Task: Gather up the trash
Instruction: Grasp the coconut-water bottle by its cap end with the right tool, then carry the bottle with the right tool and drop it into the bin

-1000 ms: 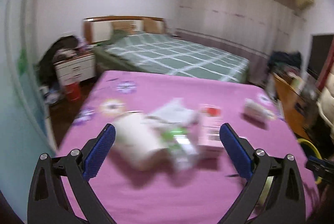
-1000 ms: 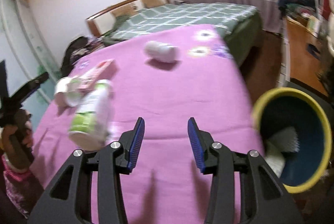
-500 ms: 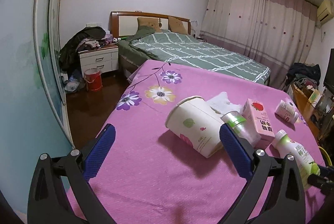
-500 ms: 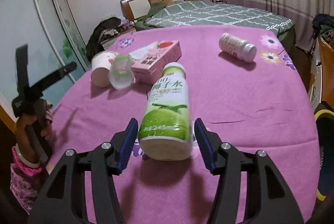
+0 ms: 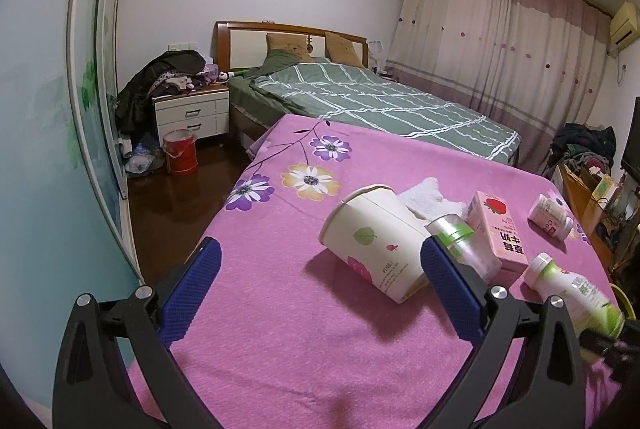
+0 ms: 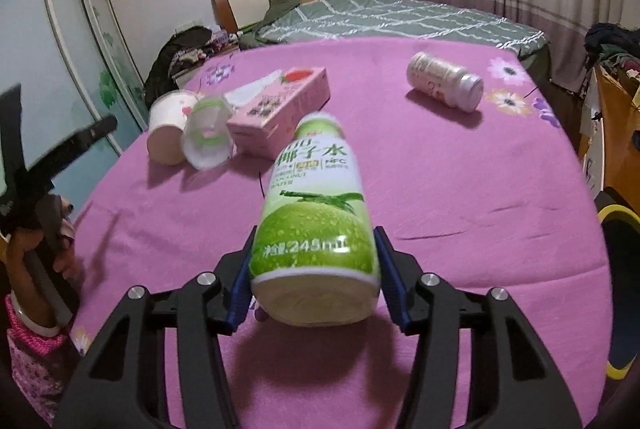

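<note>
Right hand-held gripper [image 6: 314, 283] clamped on green coconut-water bottle [image 6: 314, 213], blue pads against both sides of base, cap pointing away, bottle lifted above pink floral cloth [image 6: 460, 189] on desk; left hand-held gripper [image 5: 316, 289] spread wide, holding nothing, low over cloth near paper cup [image 5: 372, 245] lying on side; clear plastic cup [image 5: 464, 245] and pink strawberry milk carton [image 5: 498, 233] just beside paper cup; small white-pink bottle [image 6: 444, 81] lying well apart; yellow-rimmed bin [image 6: 618, 225] at right edge, below desk.
</note>
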`<state>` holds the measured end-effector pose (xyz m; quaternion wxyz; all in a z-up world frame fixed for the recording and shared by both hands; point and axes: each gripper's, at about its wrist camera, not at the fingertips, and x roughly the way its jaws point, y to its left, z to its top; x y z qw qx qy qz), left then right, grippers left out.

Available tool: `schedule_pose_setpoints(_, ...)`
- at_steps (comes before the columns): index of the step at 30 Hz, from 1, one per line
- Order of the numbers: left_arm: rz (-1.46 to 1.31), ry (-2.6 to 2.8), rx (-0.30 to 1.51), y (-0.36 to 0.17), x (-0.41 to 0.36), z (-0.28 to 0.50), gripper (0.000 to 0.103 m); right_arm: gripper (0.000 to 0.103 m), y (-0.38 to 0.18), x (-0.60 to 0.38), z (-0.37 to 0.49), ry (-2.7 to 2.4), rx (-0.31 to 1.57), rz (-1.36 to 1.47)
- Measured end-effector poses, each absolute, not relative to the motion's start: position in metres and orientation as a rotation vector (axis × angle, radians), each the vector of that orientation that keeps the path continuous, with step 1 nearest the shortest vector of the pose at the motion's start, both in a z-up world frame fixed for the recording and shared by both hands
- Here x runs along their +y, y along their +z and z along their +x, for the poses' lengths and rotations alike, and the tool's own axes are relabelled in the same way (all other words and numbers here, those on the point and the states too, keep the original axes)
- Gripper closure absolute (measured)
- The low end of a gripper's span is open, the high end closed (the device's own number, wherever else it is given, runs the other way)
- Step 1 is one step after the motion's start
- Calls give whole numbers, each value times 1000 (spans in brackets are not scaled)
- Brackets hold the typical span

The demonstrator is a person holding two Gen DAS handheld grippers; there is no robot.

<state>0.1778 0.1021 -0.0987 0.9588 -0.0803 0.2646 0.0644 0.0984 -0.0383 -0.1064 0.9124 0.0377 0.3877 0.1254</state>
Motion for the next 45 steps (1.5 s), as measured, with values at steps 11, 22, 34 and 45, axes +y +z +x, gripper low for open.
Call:
schedule_pose_setpoints(11,-164,129,532,-98,102,178,5,53,-37,-70,71,258,611,102)
schedule_pose_setpoints(22,-130,120,544,-99,93,179,5,53,-30,-79,66,260,604,107)
schedule_pose_setpoints(34,-97,52,586,-99,58,194,5,54,1,-138,47,155,519,173)
schedule_pose_setpoints(45,-69,49,597,-96,45,201,5,54,1,-248,22,-129,475,262)
